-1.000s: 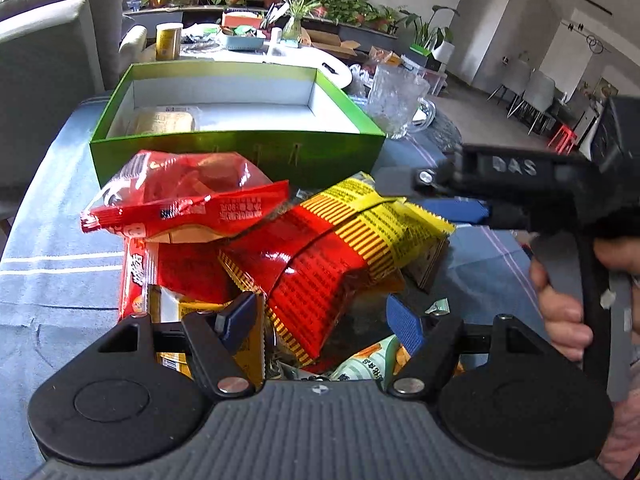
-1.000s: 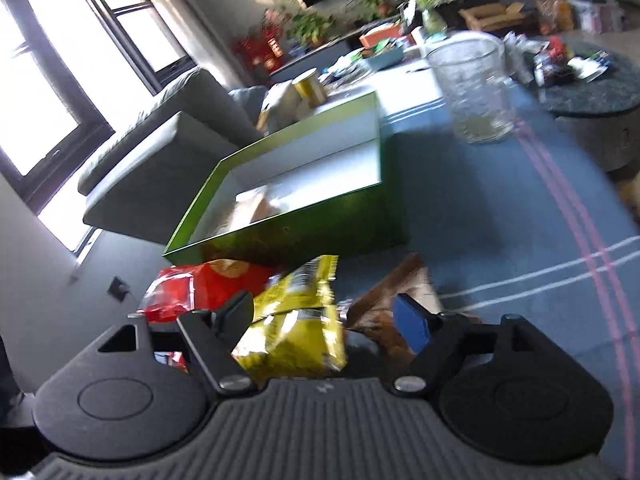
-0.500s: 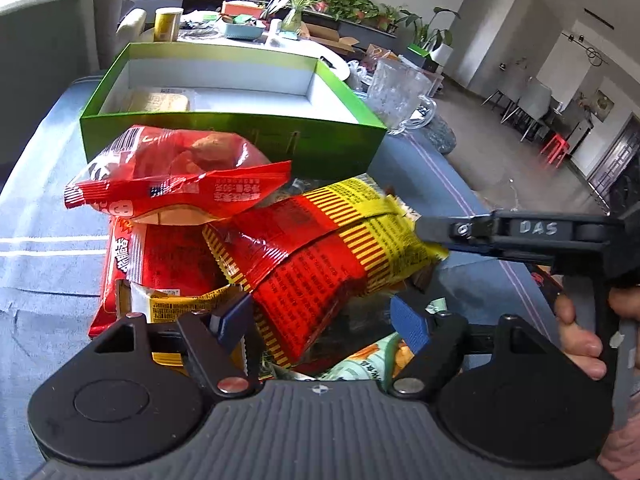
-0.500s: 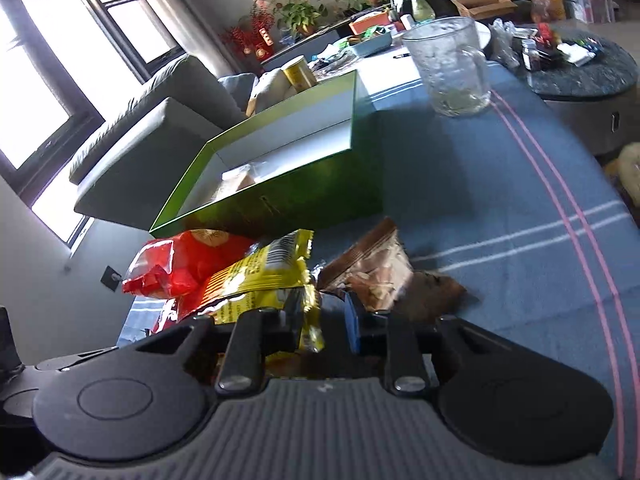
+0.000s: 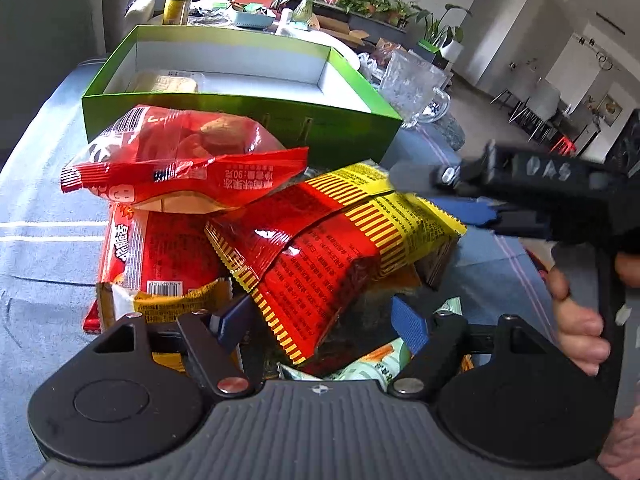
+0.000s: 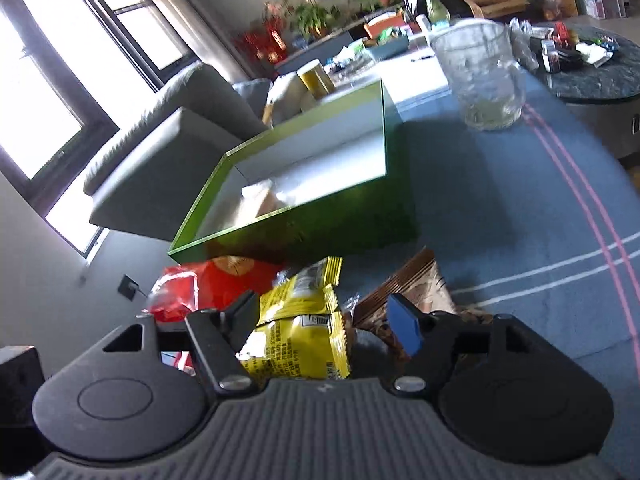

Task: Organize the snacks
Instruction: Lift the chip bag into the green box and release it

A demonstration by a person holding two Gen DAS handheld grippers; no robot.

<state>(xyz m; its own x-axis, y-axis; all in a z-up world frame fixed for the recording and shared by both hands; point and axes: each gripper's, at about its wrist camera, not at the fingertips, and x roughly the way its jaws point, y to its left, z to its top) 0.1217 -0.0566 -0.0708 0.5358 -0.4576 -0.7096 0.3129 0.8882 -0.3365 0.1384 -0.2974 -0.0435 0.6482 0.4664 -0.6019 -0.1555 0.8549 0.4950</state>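
Right gripper [image 6: 324,316] jaws just reopened after snapping shut, now spread, yellow packet [image 6: 298,344] between, unpinched. Left gripper [image 5: 320,316] spread over red-yellow packet [image 5: 320,248]. Snack pile just before green box [image 5: 240,128]. Packets light, crinkly, slippery: pinch sealed edge.

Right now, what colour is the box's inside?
White inside the green box, clearest in the left wrist view.

Readable markings, placed relative to the green box [image 5: 240,120]. Right tool [image 5: 472,204], to the box's right: raised letters on its black body, seen upside down, apparently "DAS". Clear-topped red snack bag [image 5: 184,160], just in front of the box: inverted white print including "90". Red-and-yellow packet [image 5: 320,256] and flat red packet [image 5: 160,252]: Chinese print and a barcode, too small to read.
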